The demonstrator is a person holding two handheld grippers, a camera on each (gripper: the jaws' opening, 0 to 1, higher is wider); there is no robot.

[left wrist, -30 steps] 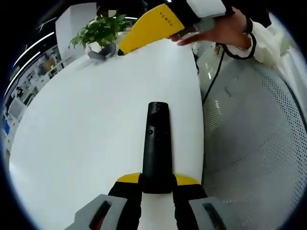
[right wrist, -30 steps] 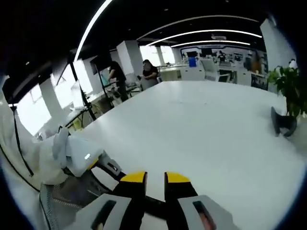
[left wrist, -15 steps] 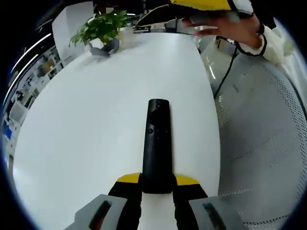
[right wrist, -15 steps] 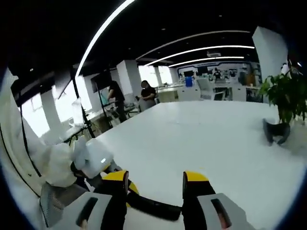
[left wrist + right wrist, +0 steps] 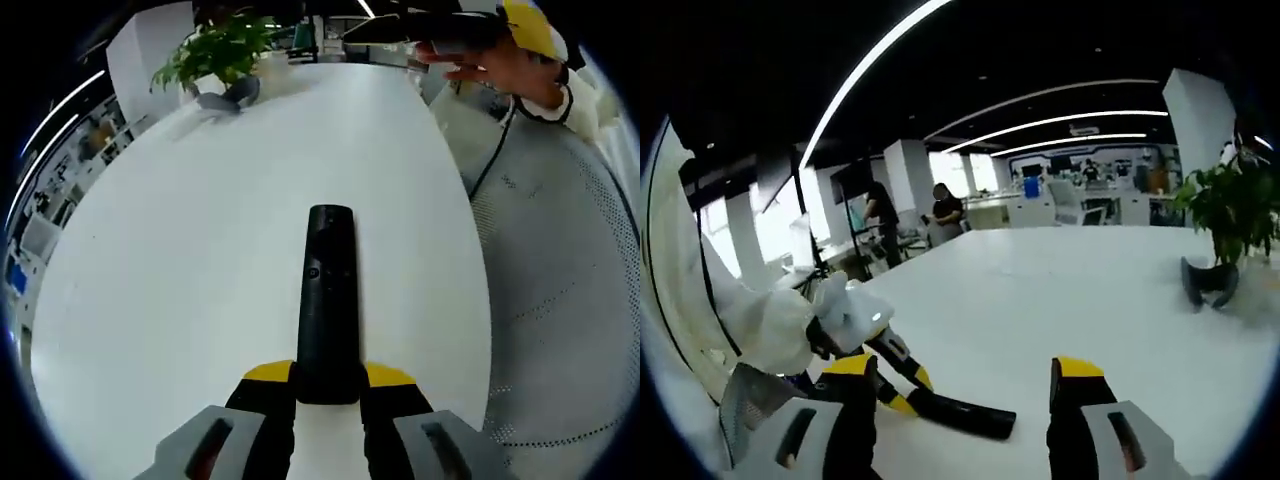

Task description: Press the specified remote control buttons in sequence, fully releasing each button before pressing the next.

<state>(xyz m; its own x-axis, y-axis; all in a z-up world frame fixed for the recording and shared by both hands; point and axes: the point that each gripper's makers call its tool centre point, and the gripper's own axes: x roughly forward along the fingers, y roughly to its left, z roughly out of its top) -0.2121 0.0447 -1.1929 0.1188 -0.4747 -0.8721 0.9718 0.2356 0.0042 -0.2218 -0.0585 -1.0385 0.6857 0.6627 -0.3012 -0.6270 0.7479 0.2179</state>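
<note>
One slim, seemingly matte remote (image 5: 327,300) between left fingers (image 5: 270,385).

Surface (image 5: 180,260): white, smooth, broad, with a rounded edge on the side nearest the mesh chair (image 5: 560,300). On it, at the far end: one potted plant (image 5: 215,55), green leaves, in a grey holder (image 5: 1208,282). I see no contact between the surface and the black remote (image 5: 327,300) held above it in my left jaws.
</note>
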